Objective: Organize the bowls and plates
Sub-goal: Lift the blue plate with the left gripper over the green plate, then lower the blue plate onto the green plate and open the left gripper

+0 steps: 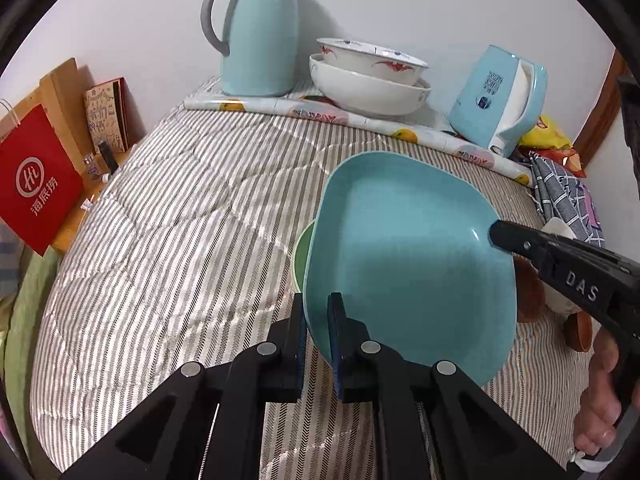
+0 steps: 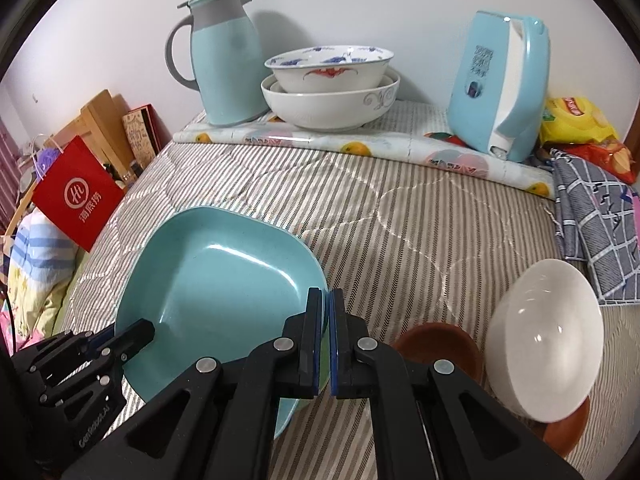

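A square teal plate [image 1: 408, 264] is held up off a striped bed [image 1: 180, 240], tilted, with its hollow facing the near side. Both claws grip it at once. The left claw [image 1: 317, 308] is clamped on the plate's near-left rim, one finger on each face. The right claw [image 2: 326, 304] is clamped on the plate's right rim in the same way. Neither claw shows any gap beyond the rim's thickness.

Just under the plate's left edge, a green dish [image 1: 302, 256] peeks out, lying on the bed. Whether the plate touches it cannot be told.

To the right of the plate sit a white bowl [image 2: 544, 344], tipped on its side, and brown dishes [image 2: 440, 344] beneath and beside it.

At the far end of the bed, straight ahead of both claws, two bowls [image 2: 332, 92] stand nested on a fruit-print mat [image 2: 360, 146], between a teal jug [image 2: 224, 56] on the left and a kettle [image 2: 500, 84] on the right.

The plate probably goes down onto the green dish directly below, a short drop. With the two claws on opposite rims, the plate must come level as it lowers.
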The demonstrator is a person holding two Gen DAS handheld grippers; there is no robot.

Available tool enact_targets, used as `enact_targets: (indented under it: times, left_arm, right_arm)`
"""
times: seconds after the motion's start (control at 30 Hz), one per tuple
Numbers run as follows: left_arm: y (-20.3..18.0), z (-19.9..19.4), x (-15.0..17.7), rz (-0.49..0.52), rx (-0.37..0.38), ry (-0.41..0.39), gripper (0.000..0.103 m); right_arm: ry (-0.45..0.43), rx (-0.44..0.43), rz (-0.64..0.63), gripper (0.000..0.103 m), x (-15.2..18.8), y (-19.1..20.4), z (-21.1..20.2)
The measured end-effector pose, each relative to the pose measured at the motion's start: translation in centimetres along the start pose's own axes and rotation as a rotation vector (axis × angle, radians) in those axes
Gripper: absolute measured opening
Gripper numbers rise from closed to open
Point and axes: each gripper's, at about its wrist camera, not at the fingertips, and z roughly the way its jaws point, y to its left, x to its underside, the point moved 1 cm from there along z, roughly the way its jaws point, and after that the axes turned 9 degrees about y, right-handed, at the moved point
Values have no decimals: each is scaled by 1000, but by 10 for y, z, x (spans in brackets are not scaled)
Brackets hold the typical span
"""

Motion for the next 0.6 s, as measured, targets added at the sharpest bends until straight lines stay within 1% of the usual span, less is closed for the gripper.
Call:
enact_targets:
  times: [0.07,0.1,0.13,0.2,0.23,0.33,0.5,0.6]
  left_arm:
    - [2,4,0,-12,-7,8,11]
    - [3,5,0,-16,-6,12,11]
    - [4,6,0,-23,-4,18,11]
    - [6,9,0,-41,-1,25,11]
    - [7,9,0,-47,-3,26,11]
    - [7,7,0,-54,-7,20,11]
    - [8,8,1,-73,-1,22,11]
    - [8,8,2,-81,8,25,11]
  right_arm:
    - [-1,-10,-16,10,-1,2,4]
    - [-14,-4,-36,11,-1,4,4]
    - [-27,6,-55,14,0,7,3]
    - [-41,19,-80,34,1,11,-1]
    - [-45,23,-78,37,3,12,-3]
    - [-56,17,-72,38,9,9,-13]
    - [-29,-35,-48,38,28,7,-24]
    - [-7,-69,-43,38,38,11,-22]
